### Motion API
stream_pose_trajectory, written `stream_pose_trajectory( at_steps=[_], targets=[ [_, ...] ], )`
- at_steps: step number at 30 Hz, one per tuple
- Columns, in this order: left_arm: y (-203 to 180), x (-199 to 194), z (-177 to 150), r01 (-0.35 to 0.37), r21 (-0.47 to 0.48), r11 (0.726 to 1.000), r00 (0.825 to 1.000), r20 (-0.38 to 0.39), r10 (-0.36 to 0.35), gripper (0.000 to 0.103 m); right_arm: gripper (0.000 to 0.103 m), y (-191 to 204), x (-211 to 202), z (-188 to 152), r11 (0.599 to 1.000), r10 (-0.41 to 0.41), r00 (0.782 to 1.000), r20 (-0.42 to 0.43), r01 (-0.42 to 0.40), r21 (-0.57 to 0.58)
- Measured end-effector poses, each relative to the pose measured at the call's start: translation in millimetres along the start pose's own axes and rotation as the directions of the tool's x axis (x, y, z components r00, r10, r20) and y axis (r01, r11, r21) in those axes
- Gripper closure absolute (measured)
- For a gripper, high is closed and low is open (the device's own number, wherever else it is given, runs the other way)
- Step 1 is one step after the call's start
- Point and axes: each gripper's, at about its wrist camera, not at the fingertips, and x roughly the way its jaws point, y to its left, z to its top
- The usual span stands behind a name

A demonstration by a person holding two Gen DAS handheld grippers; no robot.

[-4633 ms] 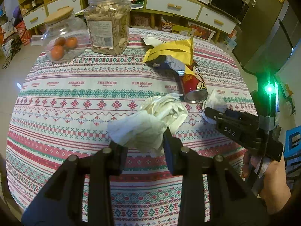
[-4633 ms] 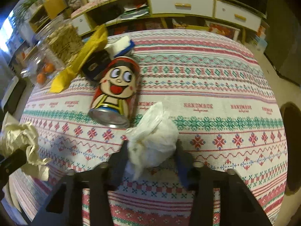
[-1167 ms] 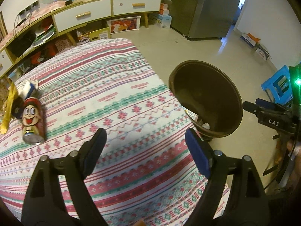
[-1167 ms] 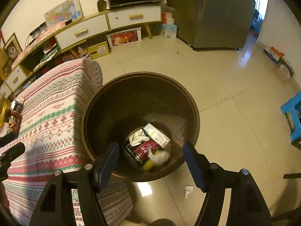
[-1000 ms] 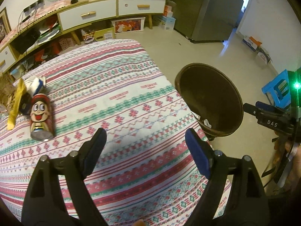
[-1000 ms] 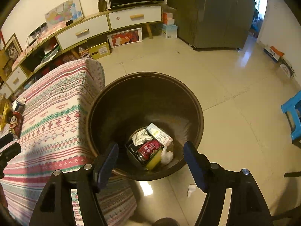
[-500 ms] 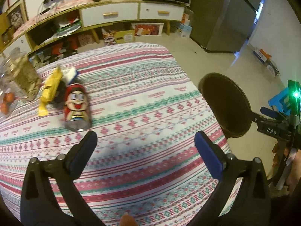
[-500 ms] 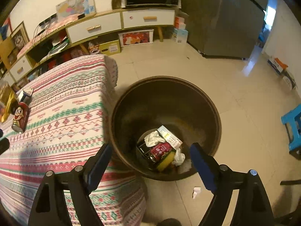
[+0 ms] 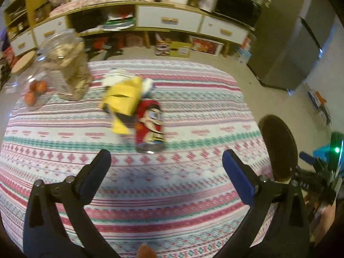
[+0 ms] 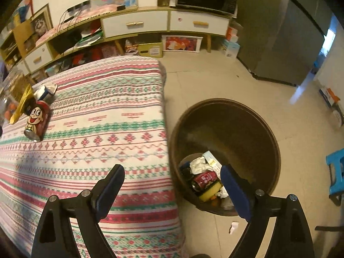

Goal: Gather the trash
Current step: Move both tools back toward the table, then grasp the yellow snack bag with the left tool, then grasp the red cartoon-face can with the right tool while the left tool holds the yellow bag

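Our left claw (image 9: 166, 165) and right claw (image 10: 172, 185) have just been opening and now gape empty, their paper wads gone into the brown bin (image 10: 253, 126), so we swing back to the bench (image 9: 193, 111) where the red can (image 9: 149, 125) and yellow wrapper (image 9: 123, 97) remain.

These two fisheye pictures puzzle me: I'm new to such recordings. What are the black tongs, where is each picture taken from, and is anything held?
No robot here: a person holds one pair of tongs in each hand, with a camera on each looking along its fingers. One picture is from the left tongs, over the table with its patterned cloth. There lie a red cartoon can and a yellow wrapper, beside two glass jars. The other is from the right tongs, at the table's edge by the brown bin, which holds trash. Both tongs are open and empty; the right's jaws have just been opening.
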Motion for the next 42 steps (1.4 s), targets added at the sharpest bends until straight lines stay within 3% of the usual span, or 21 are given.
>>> stream_pose_trajectory(
  at_steps=[9,14,19,22,24,28,29,42],
  targets=[
    [31.2,30.0,20.9,-0.039,-0.047,0.998,0.999,0.021,0.04,0.001,0.011,21.9,2.1,10.4,0.999,0.041,0.999,0.0,-0.041,-0.004],
    [33.9,49.3,31.6,-0.079,-0.054,0.995,0.992,0.094,0.083,0.002,0.011,31.1,3.9,15.5,0.998,0.056,0.998,0.003,-0.056,0.0],
    [36.4,72.6,38.6,-0.146,-0.044,0.988,0.985,0.083,0.15,0.019,0.011,32.5,8.2,20.3,0.997,0.069,0.998,0.001,-0.069,0.021],
    [44.6,81.6,37.5,-0.163,-0.09,0.983,0.983,0.067,0.169,0.036,0.011,31.7,11.3,22.0,0.997,0.071,0.997,-0.003,-0.071,0.033],
    [50.5,82.6,37.3,-0.159,-0.114,0.981,0.983,0.069,0.168,0.056,0.011,32.2,13.0,23.0,0.996,0.077,0.997,-0.006,-0.077,0.042],
    [57.7,74.4,36.8,-0.133,-0.131,0.983,0.985,0.095,0.146,0.082,0.011,36.8,14.8,25.3,0.995,0.087,0.996,-0.007,-0.086,0.054],
    [60.5,70.2,36.9,-0.12,-0.133,0.984,0.985,0.105,0.134,0.093,0.011,38.5,15.0,26.1,0.995,0.089,0.996,-0.006,-0.088,0.055],
    [95.2,13.7,30.4,0.0,-0.133,0.991,0.988,0.15,0.02,0.098,0.011,106.6,17.3,41.4,0.987,0.158,0.987,0.011,-0.158,0.003]
  ],
)
